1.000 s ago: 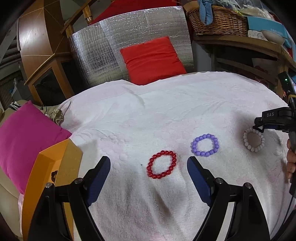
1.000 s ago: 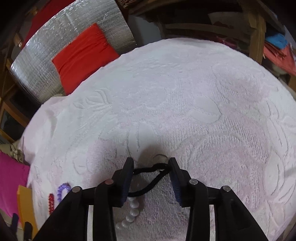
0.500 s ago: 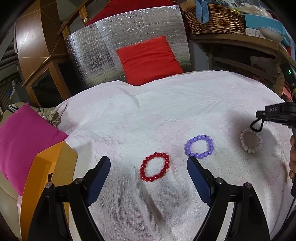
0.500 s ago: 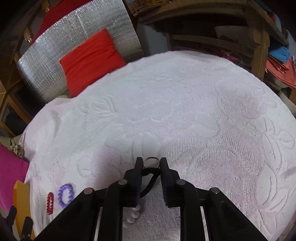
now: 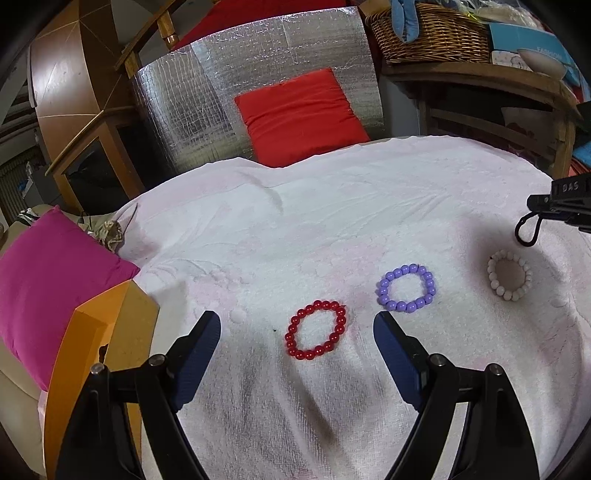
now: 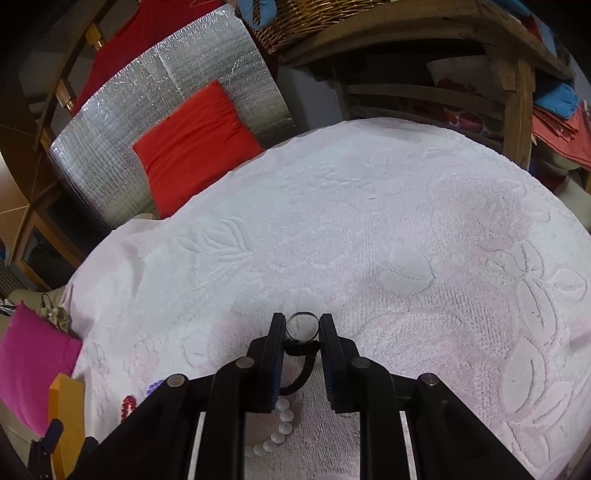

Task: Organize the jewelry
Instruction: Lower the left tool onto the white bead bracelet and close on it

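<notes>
Three beaded bracelets lie apart on the white embossed towel: a red bead bracelet between and just ahead of the wide-open, empty left gripper, a purple bead bracelet beyond its right finger, and a white bead bracelet further right. The right gripper is clamped on one black cord loop with a metal ring, lifted above the white bracelet. Behind stand one red cushion, a silver foil panel and one wicker basket.

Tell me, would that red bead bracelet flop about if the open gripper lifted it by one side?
Probably. The red bead bracelet looks like separate round beads on a string, so it should sag into a drooping loop. The glossy beads may slip between the left gripper pads. Pushed across the towel, it would likely snag rather than roll.
</notes>
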Demonstrator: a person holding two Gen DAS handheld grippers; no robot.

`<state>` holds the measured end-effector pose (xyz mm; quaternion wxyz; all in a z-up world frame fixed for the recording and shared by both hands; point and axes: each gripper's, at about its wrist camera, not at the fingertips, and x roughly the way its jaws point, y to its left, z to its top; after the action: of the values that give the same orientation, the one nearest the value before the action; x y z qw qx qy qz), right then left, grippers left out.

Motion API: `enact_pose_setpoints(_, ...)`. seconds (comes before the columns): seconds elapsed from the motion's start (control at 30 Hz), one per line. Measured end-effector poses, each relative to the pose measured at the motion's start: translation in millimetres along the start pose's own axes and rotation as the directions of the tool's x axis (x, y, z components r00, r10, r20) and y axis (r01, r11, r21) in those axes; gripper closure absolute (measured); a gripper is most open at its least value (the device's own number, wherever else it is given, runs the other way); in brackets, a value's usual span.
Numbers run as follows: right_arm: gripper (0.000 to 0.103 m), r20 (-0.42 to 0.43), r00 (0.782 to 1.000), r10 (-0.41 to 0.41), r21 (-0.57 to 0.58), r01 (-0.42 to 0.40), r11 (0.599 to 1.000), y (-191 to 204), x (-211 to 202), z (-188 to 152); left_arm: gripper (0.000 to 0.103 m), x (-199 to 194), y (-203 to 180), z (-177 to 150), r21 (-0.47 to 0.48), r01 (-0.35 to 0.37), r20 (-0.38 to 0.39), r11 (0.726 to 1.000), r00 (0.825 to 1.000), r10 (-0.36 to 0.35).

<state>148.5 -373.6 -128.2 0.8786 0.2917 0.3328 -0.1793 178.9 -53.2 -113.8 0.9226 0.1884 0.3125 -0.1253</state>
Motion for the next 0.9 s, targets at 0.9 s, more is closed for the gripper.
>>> enact_pose_setpoints(0.9, 0.083, -0.050, 0.985, 0.168, 0.193, -0.155, 0.969, -61, -12, 30, 0.018, 25, -134, 29, 0.001, 0.425, -0.047, 0.905, 0.904, -0.424)
